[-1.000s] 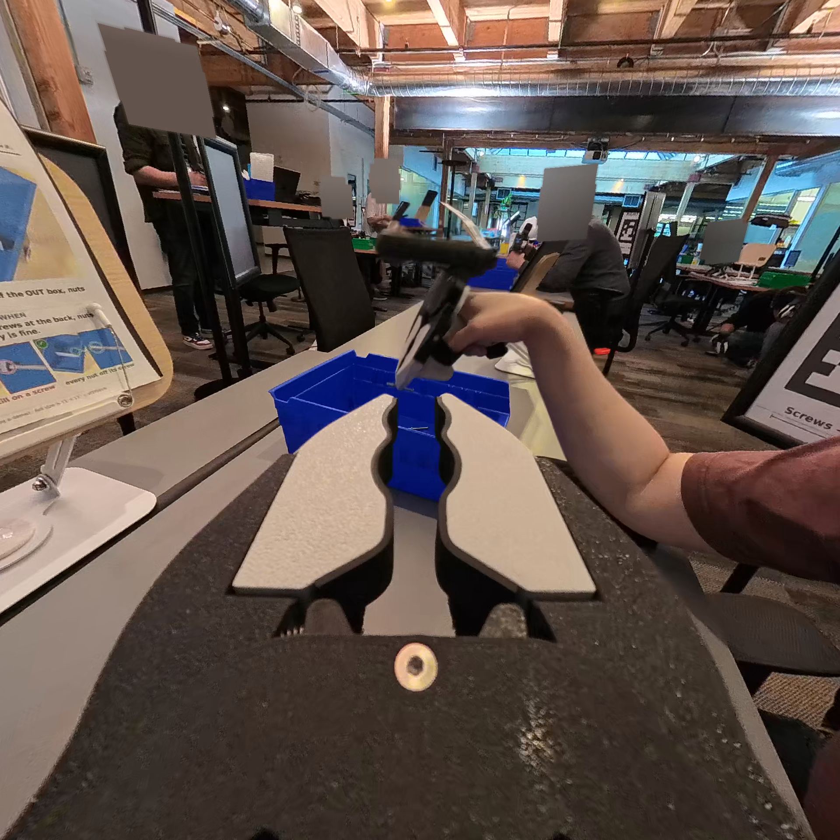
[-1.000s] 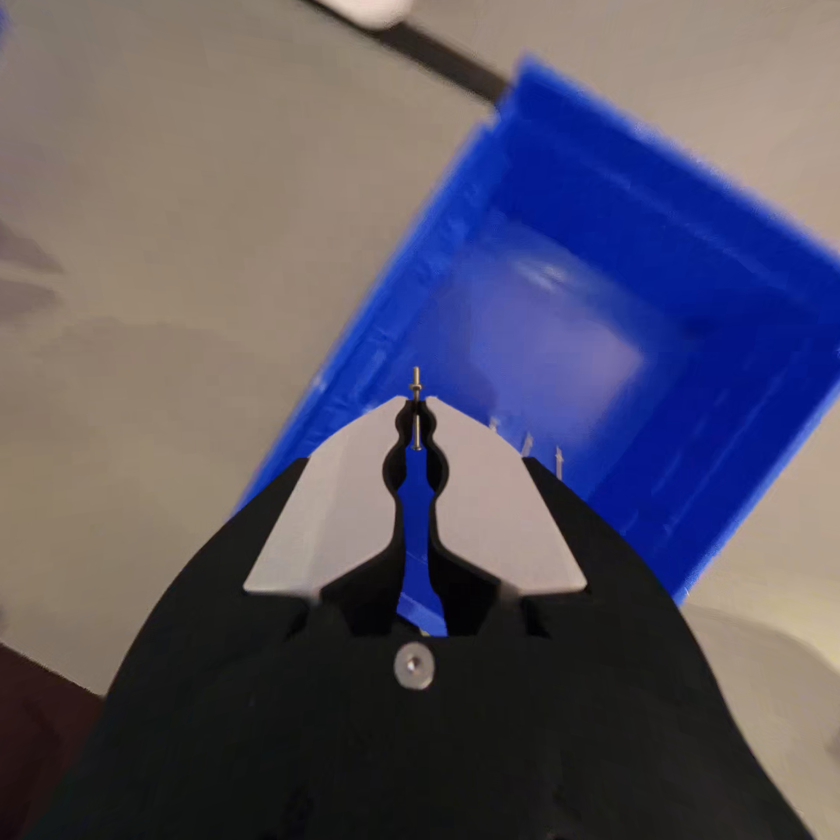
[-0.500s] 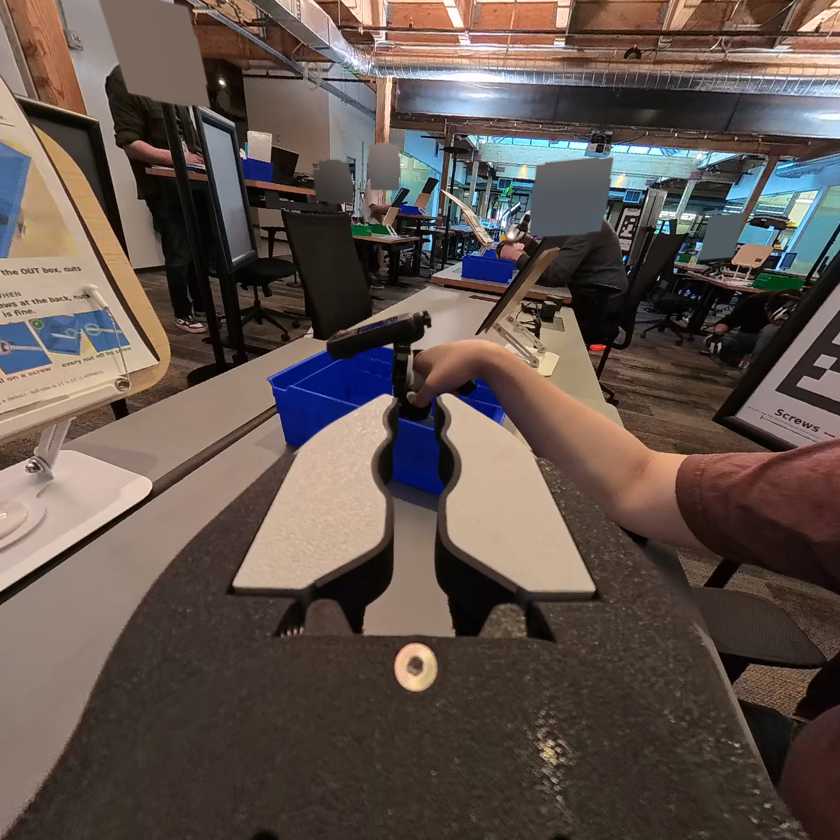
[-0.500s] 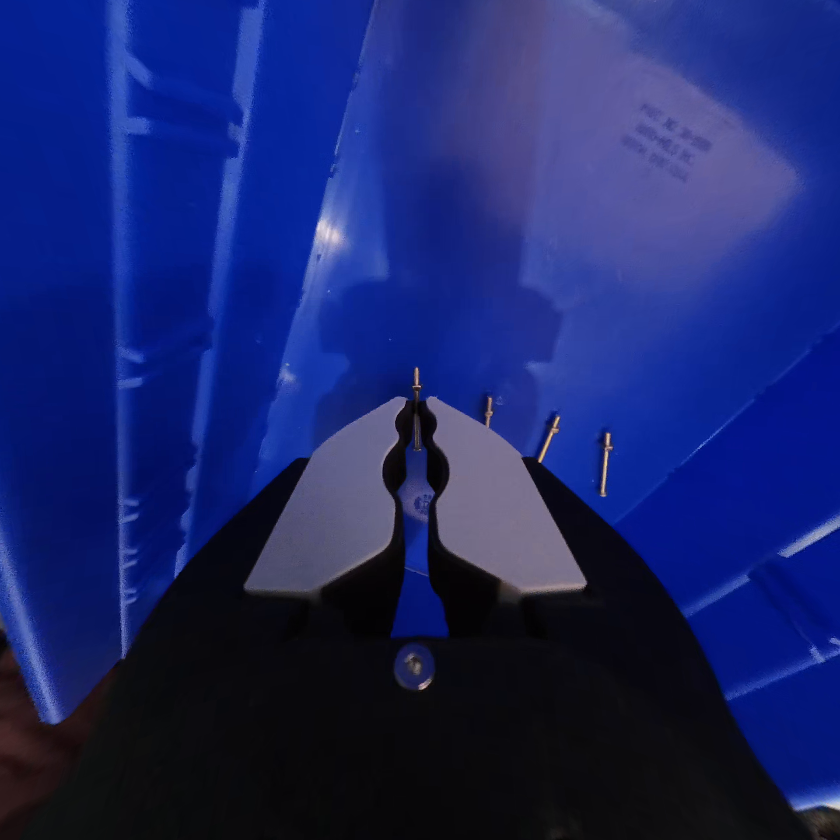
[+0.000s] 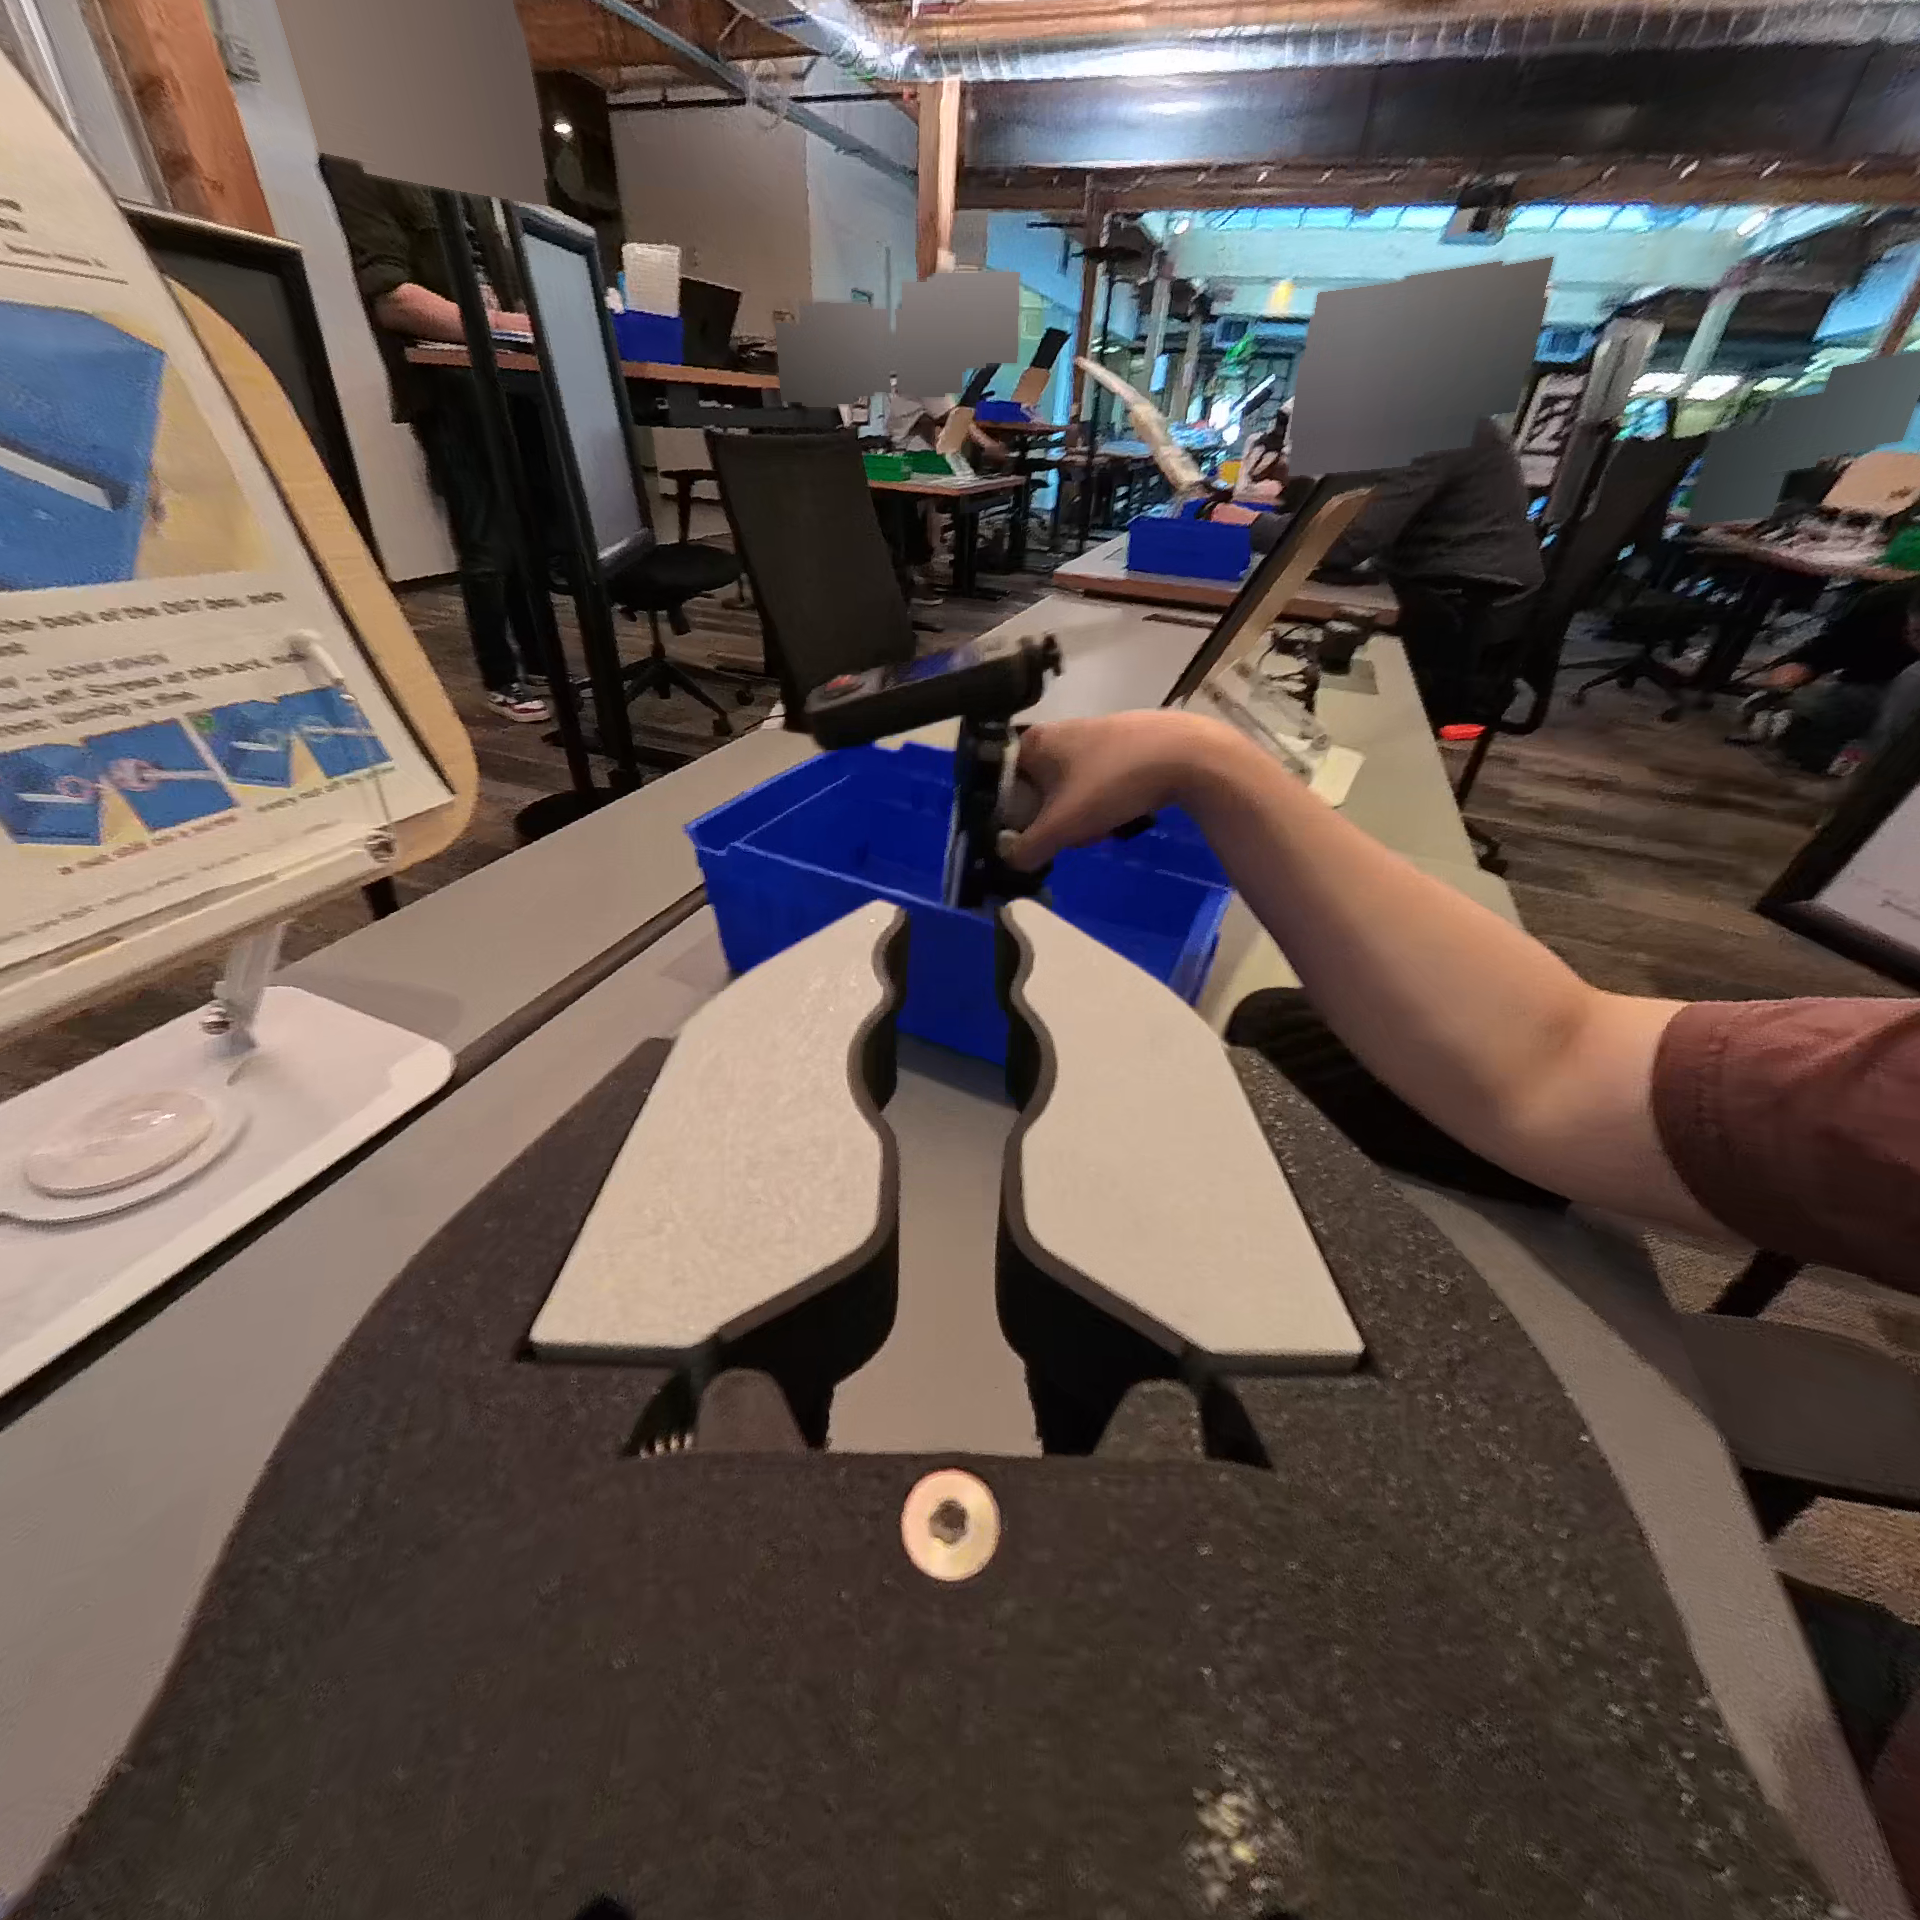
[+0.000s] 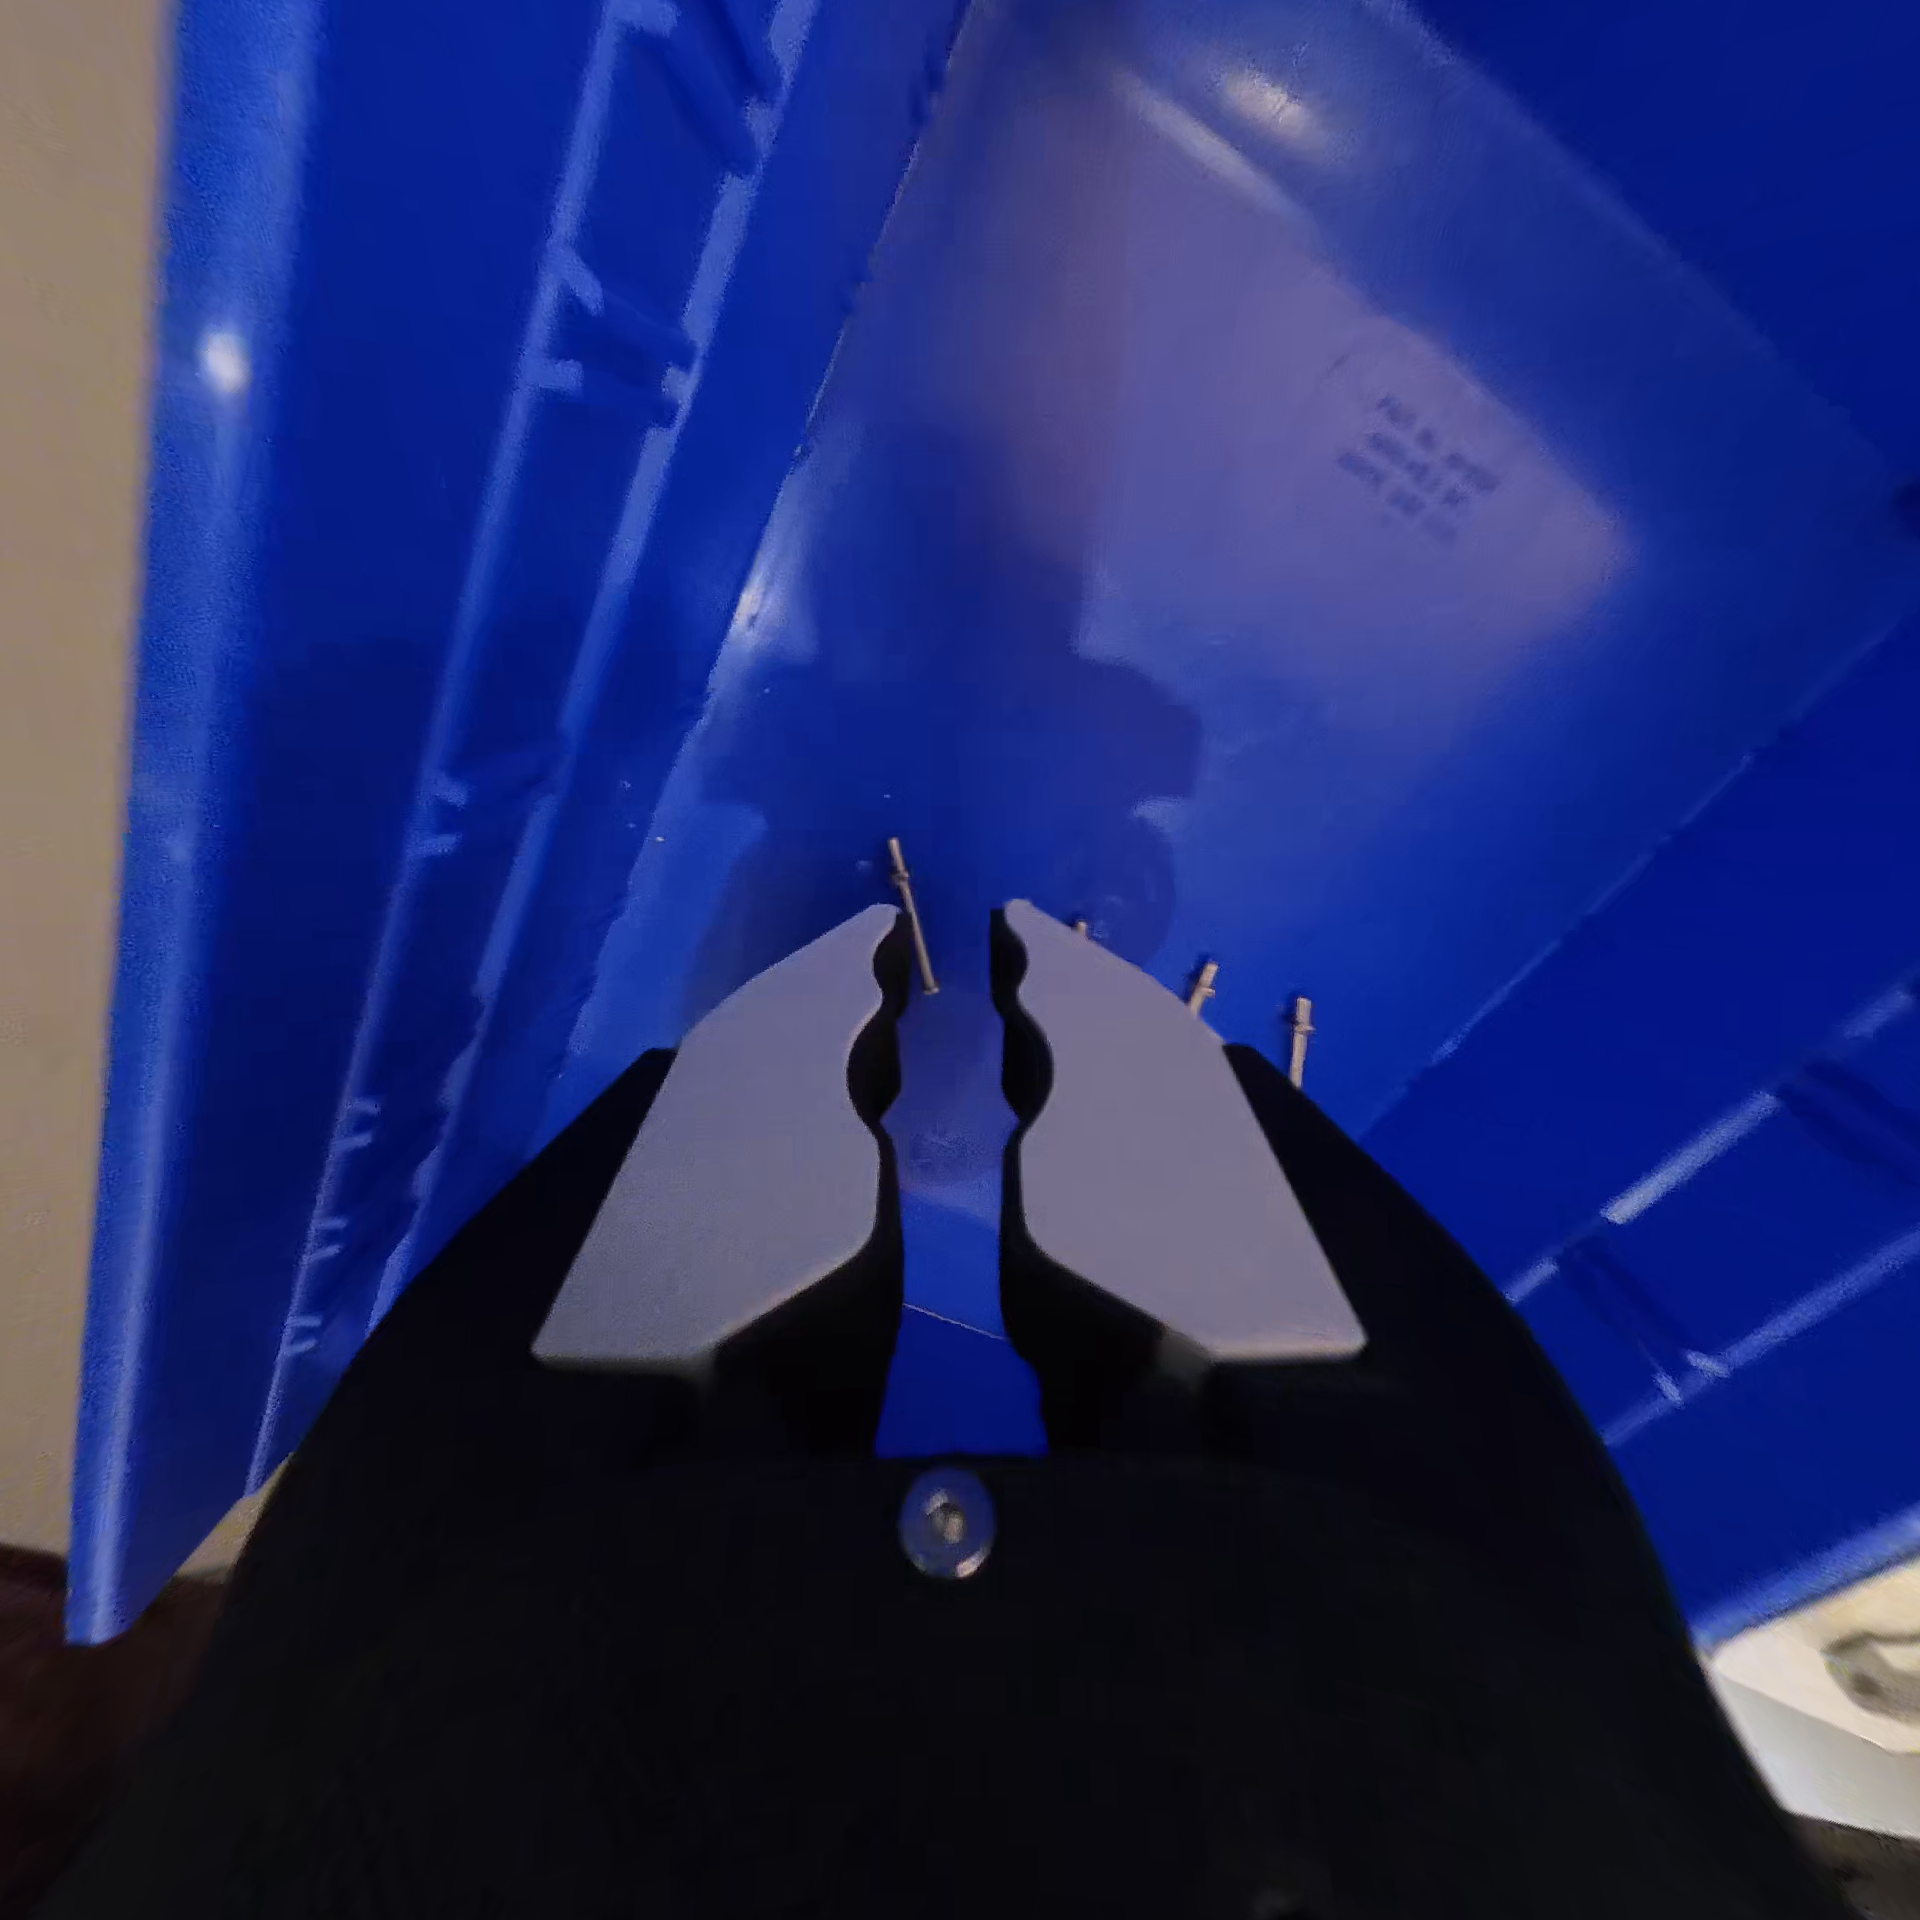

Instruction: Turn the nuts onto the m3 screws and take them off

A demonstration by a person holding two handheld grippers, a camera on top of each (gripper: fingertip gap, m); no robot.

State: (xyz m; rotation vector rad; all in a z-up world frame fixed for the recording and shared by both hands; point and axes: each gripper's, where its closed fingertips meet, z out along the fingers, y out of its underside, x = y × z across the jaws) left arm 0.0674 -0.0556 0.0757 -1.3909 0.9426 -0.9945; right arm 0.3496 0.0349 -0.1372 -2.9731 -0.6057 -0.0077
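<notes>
In the right wrist view my right gripper [image 6: 948, 920] is open, deep inside the blue bin [image 6: 1195, 499]. A thin screw with a nut near its tip [image 6: 912, 920] sits loose between the jaws, close to the left finger and not clamped. Several more screws [image 6: 1203, 982] lie on the bin floor to the right, partly hidden by the right finger. In the left wrist view my left gripper [image 5: 951, 920] is open and empty above the grey table, just short of the blue bin [image 5: 831, 862]. The right gripper [image 5: 977, 821] points down into that bin, held by a hand.
An instruction board on a white stand [image 5: 187, 644] is at the left of the table [image 5: 540, 925]. A framed sign [image 5: 1860, 883] stands at the right. The bin has a divider wall. Office chairs, desks and people are beyond the table. My right fingertips sit around 35 cm from my left ones.
My right gripper went down into the blue bin, then opened and let go of the screw it held. The left gripper has kept its place and opening.
</notes>
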